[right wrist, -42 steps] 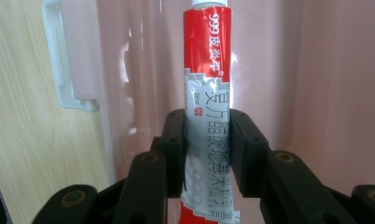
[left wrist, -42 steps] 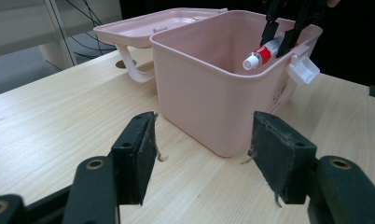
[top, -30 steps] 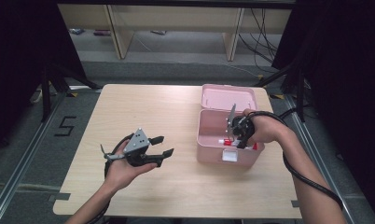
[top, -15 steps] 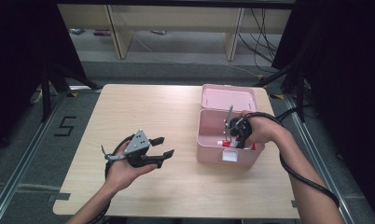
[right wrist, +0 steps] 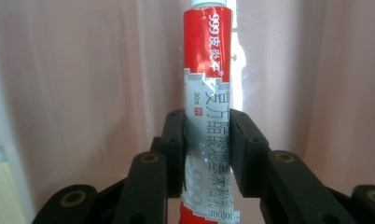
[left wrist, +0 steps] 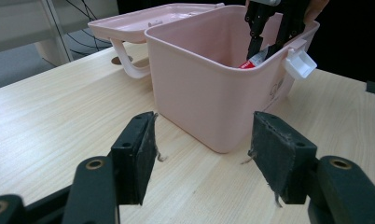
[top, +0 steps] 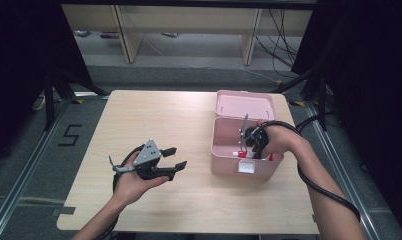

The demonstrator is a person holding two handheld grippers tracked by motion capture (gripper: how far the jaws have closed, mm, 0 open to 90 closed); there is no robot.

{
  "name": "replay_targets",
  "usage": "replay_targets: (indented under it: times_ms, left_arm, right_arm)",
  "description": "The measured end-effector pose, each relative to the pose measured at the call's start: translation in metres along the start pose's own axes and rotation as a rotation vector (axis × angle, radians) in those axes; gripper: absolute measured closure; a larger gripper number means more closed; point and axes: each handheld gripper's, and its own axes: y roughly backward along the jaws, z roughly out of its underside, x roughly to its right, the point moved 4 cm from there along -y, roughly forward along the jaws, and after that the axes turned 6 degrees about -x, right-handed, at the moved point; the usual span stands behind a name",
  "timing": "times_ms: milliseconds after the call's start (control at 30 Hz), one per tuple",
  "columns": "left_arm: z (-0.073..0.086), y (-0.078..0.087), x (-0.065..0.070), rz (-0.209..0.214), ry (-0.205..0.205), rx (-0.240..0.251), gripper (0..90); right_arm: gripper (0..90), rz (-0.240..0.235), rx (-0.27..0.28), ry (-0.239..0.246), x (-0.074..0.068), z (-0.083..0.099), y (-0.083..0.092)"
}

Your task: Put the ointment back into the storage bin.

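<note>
While the right gripper (top: pixel 250 145) reaches down inside the open pink plastic box (top: pixel 224 150), its jaws are clamped on a red-and-silver ointment tube (right wrist: pixel 208 116), pads pressing both flat sides. Seen from above, the tube's red end (top: pixel 241 154) lies within the box, at about four o'clock on the light wooden table (top: pixel 154 120). At seven o'clock, the left gripper (top: pixel 175 157) stands wide open, holding nothing. Compared with a second ago, the right gripper sits slightly lower in the box.
</note>
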Motion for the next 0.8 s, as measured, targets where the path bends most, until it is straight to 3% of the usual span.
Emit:
replay_targets:
  times_ms: [67, 167, 200, 233, 367, 533, 633, 800]
  left_arm:
    - [-0.0007, 0.0002, -0.0001, 0.001, -0.006, 0.0, 39.9]
    - [-0.0011, 0.0001, 0.0001, 0.001, -0.004, 0.001, 39.9]
    - [-0.0012, 0.0, 0.0, 0.002, -0.007, 0.001, 39.9]
    - [-0.0011, -0.0002, 0.0001, 0.003, -0.006, 0.0, 39.9]
    - [-0.0009, -0.0005, 0.0003, 0.004, -0.009, -0.001, 39.9]
    - [-0.0025, -0.0001, 0.0008, 0.005, -0.01, 0.003, 39.9]
    - [-0.0031, 0.0002, 0.0009, 0.001, -0.004, 0.004, 39.8]
    - [-0.0033, -0.0009, 0.0009, 0.01, -0.004, 0.014, 39.8]
  right_arm:
    - [70.4, 0.003, 0.005, 0.02, 0.0013, -0.0012, -0.0002]
    - [70.4, 0.001, -0.005, -0.004, 0.0009, -0.0009, -0.0006]
    - [70.4, -0.018, -0.025, -0.042, -0.0017, 0.0, -0.0003]
    - [70.4, -0.016, -0.022, -0.017, 0.0001, 0.0001, -0.0019]
    - [70.3, -0.031, -0.038, -0.056, -0.0016, 0.0001, -0.0037]
    - [70.4, -0.029, -0.011, -0.045, 0.0018, -0.0013, -0.0067]
    - [70.4, -0.039, -0.032, -0.095, 0.0007, -0.0007, -0.007]
    - [70.4, -0.071, -0.021, -0.118, 0.002, -0.0006, -0.0089]
